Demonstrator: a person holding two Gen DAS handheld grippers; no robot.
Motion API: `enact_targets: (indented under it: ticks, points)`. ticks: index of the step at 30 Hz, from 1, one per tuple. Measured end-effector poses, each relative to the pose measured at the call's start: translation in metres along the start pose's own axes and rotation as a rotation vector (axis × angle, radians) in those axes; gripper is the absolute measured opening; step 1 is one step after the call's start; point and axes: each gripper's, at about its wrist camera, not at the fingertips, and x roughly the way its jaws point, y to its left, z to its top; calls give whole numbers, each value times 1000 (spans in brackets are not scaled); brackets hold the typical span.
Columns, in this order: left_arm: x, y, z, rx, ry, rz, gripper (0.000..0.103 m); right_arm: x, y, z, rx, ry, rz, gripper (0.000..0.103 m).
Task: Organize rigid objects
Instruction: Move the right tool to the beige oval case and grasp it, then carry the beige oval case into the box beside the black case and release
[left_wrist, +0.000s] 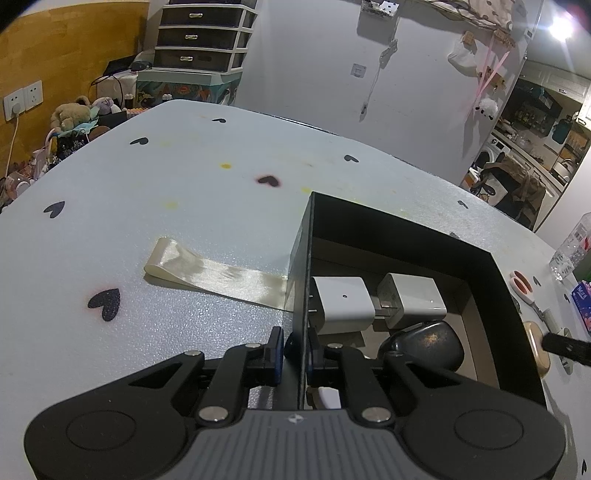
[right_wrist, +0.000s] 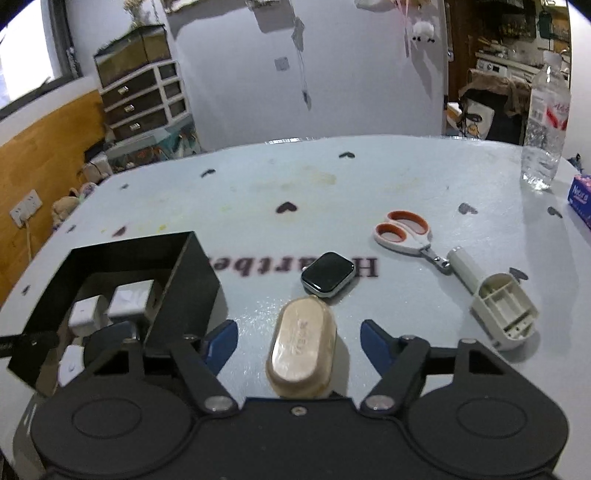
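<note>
The left claw (left_wrist: 297, 356) is clamped narrow on the near wall of the black box (left_wrist: 476, 269), one blue pad on the outside of the wall and one on the inside. The box stands open-topped on the bench (left_wrist: 184, 177), a pale surface printed with small dark hearts. A strip of glossy cream ribbon (left_wrist: 218, 275) lies flat on the bench, running from the box's left wall outward and ending in a folded loop.

Inside the box, two white charger plugs (left_wrist: 345, 301) lie side by side against the left wall, touching each other. A dark, rounded, glossy object (left_wrist: 430, 345) rests just in front of them; its identity cannot be determined.

The right claw (right_wrist: 300, 341) stands partly spread, with its blue fingers (right_wrist: 221, 341) on either side of a beige oval case (right_wrist: 303, 349). The case lies on the bench between the fingers, with a visible gap on each side; the pads do not press on it. No earlier state is shown. The case sits just beside the right outer wall of the box.

Beyond the case, a smartwatch body (right_wrist: 328, 274) without a strap lies face up on printed lettering. To its right lie orange-handled scissors (right_wrist: 406, 234), and a white plastic housing (right_wrist: 504, 310) with an open ribbed interior rests near the scissor tips. A clear water bottle (right_wrist: 545, 122) stands upright at the far right bench edge, near a blue tissue pack (right_wrist: 581, 201).
</note>
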Motion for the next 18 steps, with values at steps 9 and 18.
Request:
enact_targets:
  ticks: [9,18]
  points:
    - [0,0,0,0,0,1,12,35,-2,2,54,102,-43,53]
    - [1,0,0,-4,-3,1,11,25,-5,2,78,91,-29,46]
